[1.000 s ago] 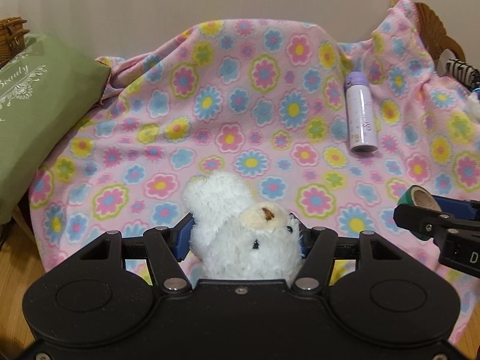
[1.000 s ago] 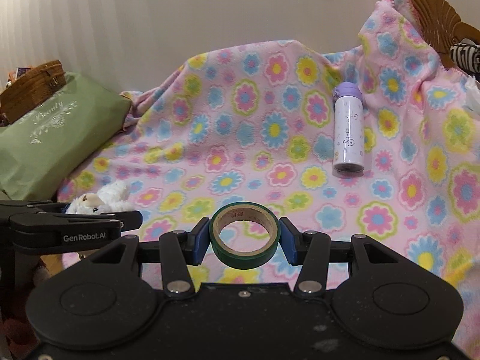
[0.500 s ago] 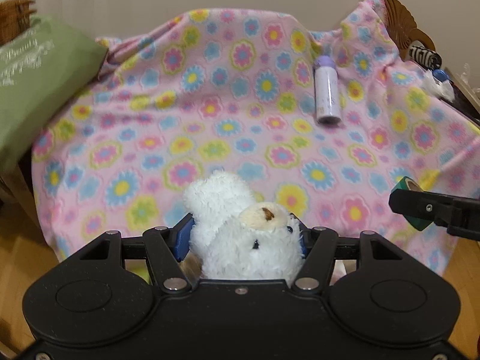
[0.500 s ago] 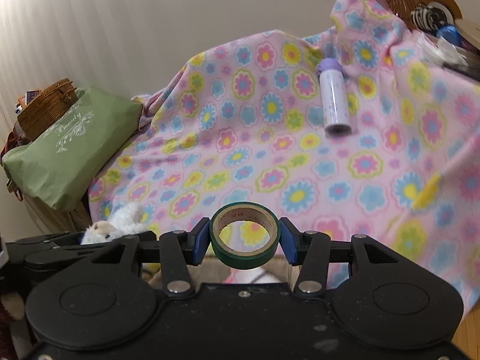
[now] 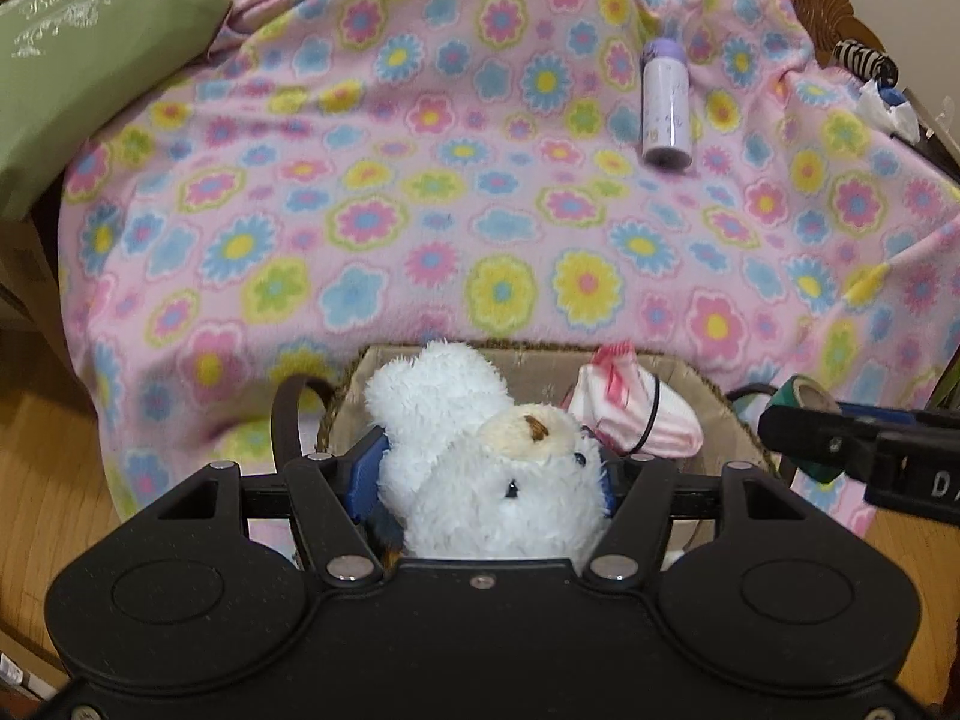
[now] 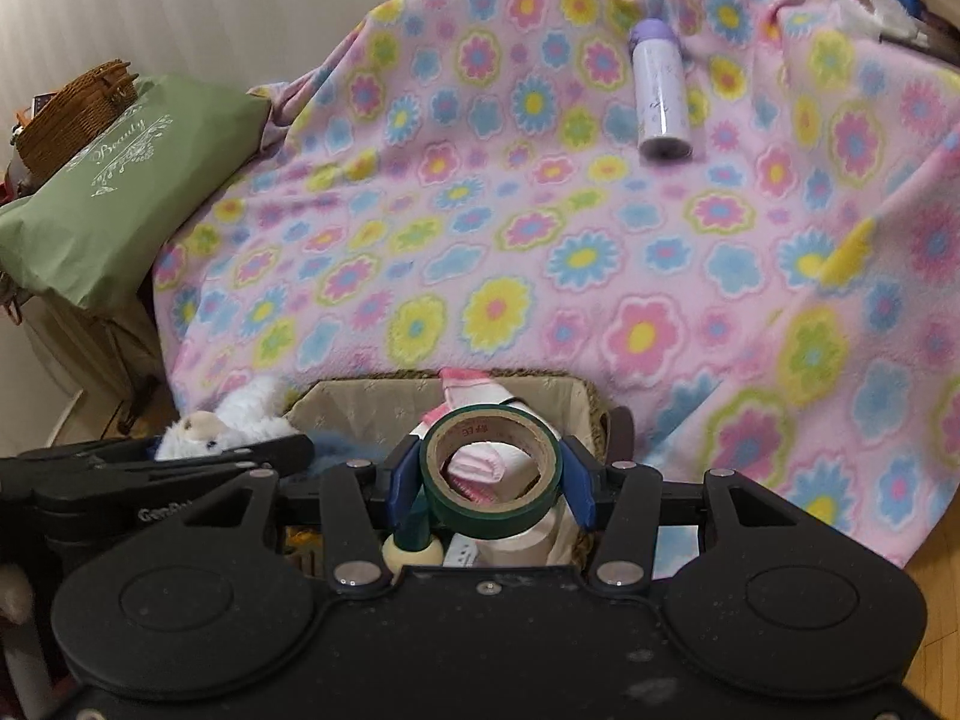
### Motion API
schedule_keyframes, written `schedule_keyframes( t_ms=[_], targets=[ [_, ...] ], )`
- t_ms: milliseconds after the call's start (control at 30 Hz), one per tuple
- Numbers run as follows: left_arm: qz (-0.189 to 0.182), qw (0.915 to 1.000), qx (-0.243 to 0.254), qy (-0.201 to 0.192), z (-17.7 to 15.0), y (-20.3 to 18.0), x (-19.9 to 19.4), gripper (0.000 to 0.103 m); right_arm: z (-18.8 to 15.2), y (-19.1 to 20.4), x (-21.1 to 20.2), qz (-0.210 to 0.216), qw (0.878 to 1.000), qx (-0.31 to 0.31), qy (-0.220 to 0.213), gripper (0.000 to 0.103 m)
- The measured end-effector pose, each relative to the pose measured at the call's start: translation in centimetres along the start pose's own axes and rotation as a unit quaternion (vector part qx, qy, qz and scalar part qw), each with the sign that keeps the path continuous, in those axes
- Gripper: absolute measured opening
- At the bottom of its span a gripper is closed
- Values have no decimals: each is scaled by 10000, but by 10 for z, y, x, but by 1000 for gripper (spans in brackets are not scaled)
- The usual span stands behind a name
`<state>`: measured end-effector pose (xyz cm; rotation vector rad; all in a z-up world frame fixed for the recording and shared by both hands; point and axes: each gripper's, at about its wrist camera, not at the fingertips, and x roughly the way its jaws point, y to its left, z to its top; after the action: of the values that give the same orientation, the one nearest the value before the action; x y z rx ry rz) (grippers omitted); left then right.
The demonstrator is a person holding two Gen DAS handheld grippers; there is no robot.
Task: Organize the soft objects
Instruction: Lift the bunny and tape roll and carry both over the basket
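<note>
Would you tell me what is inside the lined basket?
The basket holds a pink striped sock, a white roll and something blue; the grippers hide the rest.

white teddy bear (image 5: 492, 468) lower body hidden behind left tongs (image 5: 486, 474), basket (image 6: 576, 387) contents partly blocked by green tape roll (image 6: 493, 474)

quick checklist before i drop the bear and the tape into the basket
1. Left tongs grip the white teddy bear: ok, pads pressed into its sides.
2. Right tongs grip the green tape roll: ok, pinched at both edges.
3. Bear over the lined basket: ok in the left view, though height above it cannot be told.
4. Tape over the basket: ok in the right view.
5. Room inside: cannot tell; the pink striped sock and other items already lie there.
6. Tongs apart from each other: ok, no contact visible.
7. Purple bottle remains on the floral blanket: not ok if it belongs too.
</note>
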<state>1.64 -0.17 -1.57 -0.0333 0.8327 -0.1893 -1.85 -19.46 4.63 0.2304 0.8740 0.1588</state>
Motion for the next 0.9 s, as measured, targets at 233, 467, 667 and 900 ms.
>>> schedule_keyframes(
  t_ms=[233,467,667,900],
  targets=[
    [-7,9999,53,128,-6,-3,5,63,2,4,4,16,9999,-77,75,49],
    [4,10000,-33,57,-5,-1,3,64,4,6,5,26,9998,-159,81,51],
    [-30,9999,-123,-11,-2,2,1,72,5,7,4,33,9997,-224,24,54],
    [55,10000,-76,-18,-2,0,-1,73,5,8,1,-57,9996,-284,-61,55]
  ],
)
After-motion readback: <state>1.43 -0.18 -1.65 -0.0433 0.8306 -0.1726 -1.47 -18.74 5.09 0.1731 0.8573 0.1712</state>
